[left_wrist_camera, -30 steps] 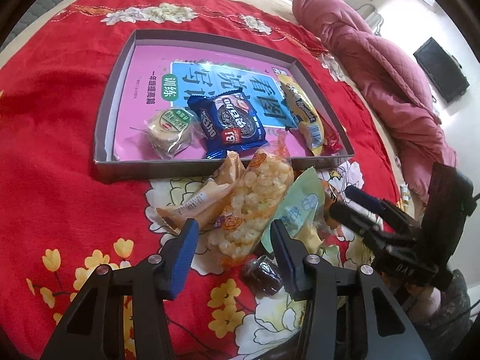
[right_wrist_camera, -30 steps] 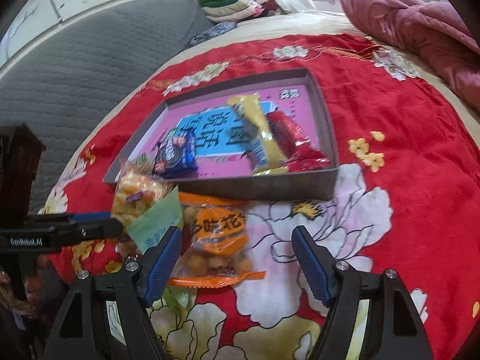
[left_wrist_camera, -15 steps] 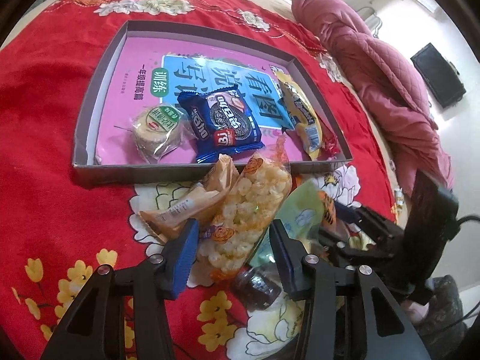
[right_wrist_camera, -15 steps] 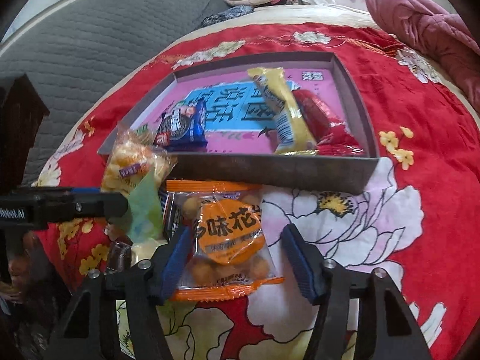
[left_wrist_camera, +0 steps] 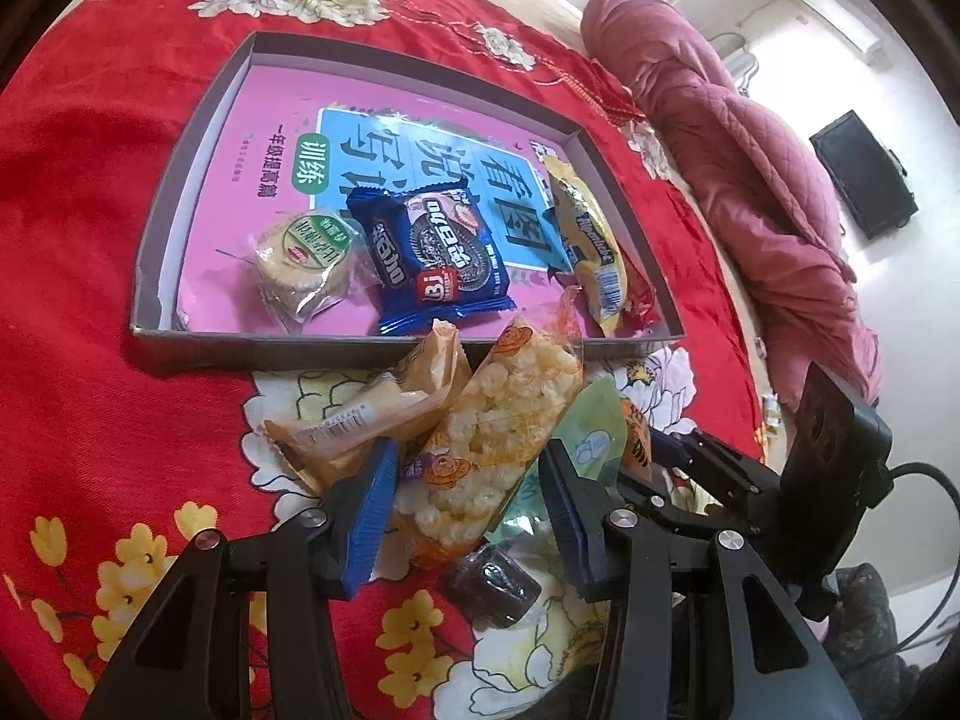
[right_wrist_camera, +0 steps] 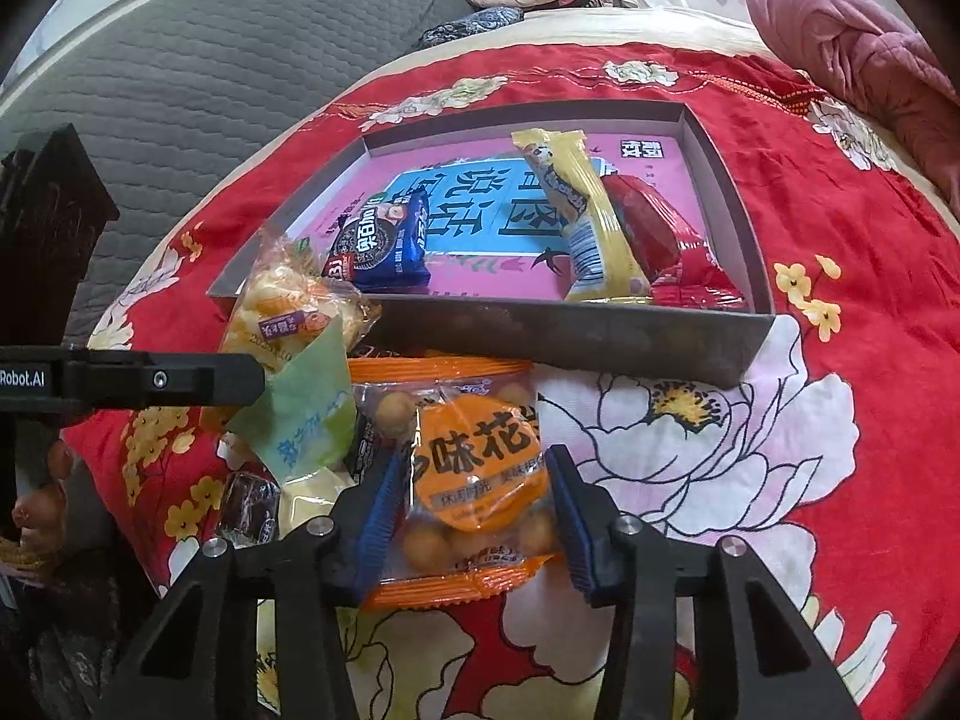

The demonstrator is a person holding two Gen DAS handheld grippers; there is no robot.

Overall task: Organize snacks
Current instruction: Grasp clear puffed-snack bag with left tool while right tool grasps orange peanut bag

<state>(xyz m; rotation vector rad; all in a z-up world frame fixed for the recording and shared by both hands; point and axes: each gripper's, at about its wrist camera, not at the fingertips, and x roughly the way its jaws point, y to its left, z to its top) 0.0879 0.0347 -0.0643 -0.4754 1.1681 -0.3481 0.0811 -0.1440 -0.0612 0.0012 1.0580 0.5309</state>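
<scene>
Left gripper [left_wrist_camera: 468, 480]: lower centre of the left wrist view; blue-padded fingers spread, one on each side of the puffed rice cracker pack, not visibly pressing it.
Puffed rice cracker pack [left_wrist_camera: 498, 426]: clear wrapper, centre of that view, lying on the red floral bedspread [left_wrist_camera: 72, 300] just below the tray's near wall.
Tan wrapped pastry [left_wrist_camera: 372, 414]: just left of the cracker pack, its end under the left finger.
Pale green packet [left_wrist_camera: 591, 432]: right of the cracker pack, beside the right finger.
Dark wrapped candy [left_wrist_camera: 495, 582]: bottom centre, between the fingers' bases.
Right gripper [right_wrist_camera: 474, 504]: lower centre of the right wrist view; fingers spread, flanking the orange peanut bag, both pads close to its edges.
Orange peanut bag [right_wrist_camera: 468, 468]: on the bedspread, in front of the tray.
Grey tray [right_wrist_camera: 540, 330]: upper centre of both views, lined with a pink booklet.
In the tray: blue Oreo pack [left_wrist_camera: 432, 252], round green-labelled cake [left_wrist_camera: 300, 258], yellow bar [right_wrist_camera: 582, 210], red packet [right_wrist_camera: 666, 240].
</scene>
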